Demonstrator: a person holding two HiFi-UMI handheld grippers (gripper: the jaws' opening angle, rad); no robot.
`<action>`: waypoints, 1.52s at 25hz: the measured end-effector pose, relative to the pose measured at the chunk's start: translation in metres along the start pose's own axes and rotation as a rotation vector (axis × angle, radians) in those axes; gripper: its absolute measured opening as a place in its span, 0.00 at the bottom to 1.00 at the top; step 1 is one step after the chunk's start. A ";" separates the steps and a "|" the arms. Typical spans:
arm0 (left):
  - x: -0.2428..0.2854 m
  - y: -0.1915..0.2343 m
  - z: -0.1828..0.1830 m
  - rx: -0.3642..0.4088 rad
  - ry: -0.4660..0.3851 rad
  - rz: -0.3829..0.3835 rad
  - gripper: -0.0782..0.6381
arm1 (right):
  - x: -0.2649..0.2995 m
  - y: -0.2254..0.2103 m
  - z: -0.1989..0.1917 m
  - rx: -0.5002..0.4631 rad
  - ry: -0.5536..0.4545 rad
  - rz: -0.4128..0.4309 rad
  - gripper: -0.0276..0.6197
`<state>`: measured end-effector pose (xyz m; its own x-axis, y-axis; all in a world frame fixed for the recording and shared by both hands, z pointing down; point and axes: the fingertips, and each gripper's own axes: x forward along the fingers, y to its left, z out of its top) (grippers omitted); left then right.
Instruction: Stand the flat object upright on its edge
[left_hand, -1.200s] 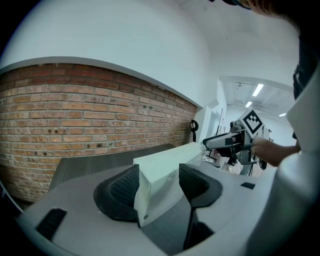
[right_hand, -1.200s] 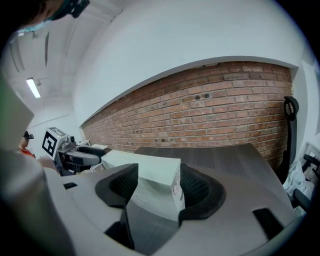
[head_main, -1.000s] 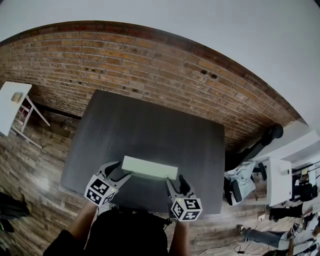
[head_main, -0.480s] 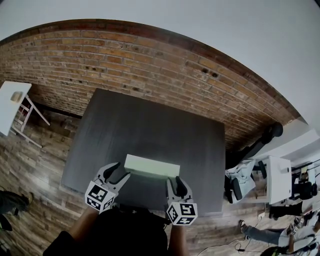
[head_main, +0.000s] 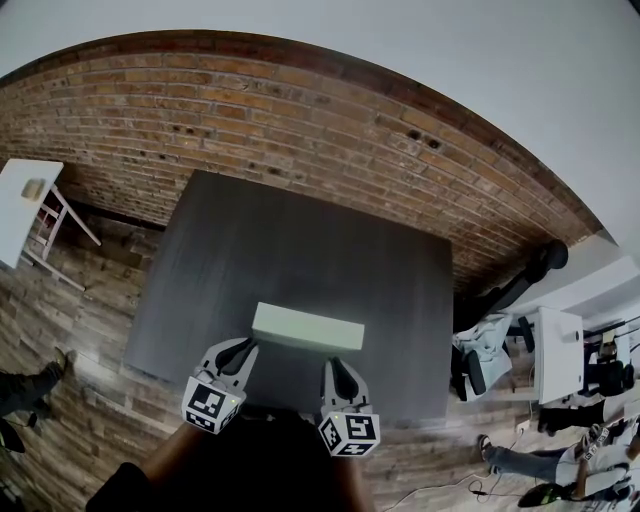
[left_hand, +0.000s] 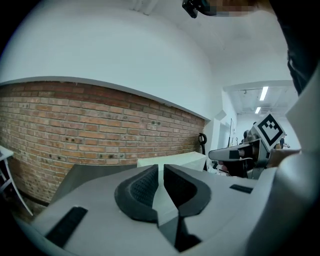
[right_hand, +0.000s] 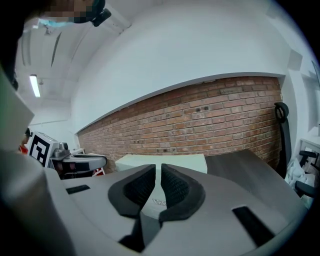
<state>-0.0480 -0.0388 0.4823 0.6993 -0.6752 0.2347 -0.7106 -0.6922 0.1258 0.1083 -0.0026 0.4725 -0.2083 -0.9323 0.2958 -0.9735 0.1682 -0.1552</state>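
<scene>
A pale green flat box (head_main: 307, 327) stands on its long edge near the front of the dark table (head_main: 300, 250), and nothing touches it. My left gripper (head_main: 243, 346) sits just off its left end on the near side. My right gripper (head_main: 333, 364) sits in front of its right part. Both pairs of jaws have just been closing with nothing between them, and both are now shut. In the left gripper view the box (left_hand: 186, 159) shows beyond the closed left gripper (left_hand: 161, 172). In the right gripper view the box (right_hand: 175, 161) rises behind the closed right gripper (right_hand: 159, 176).
A brick wall (head_main: 300, 120) runs behind the table. A small white side table (head_main: 25, 205) stands at the far left on the wooden floor. Office chairs and a white desk (head_main: 555, 360) crowd the right side. The table's front edge lies just under both grippers.
Both grippers have drawn back from the box's ends toward the person, and their jaws have gone from wide open to closed. The box has stayed in place.
</scene>
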 end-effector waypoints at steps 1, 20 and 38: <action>0.000 -0.002 -0.001 0.002 -0.004 0.001 0.19 | 0.000 0.002 -0.002 -0.001 0.002 0.001 0.12; 0.000 -0.016 0.009 0.023 -0.054 -0.018 0.18 | -0.004 0.010 -0.002 -0.024 -0.022 0.006 0.08; 0.001 -0.014 0.009 0.027 -0.056 -0.020 0.18 | 0.000 0.013 -0.001 -0.025 -0.030 0.019 0.08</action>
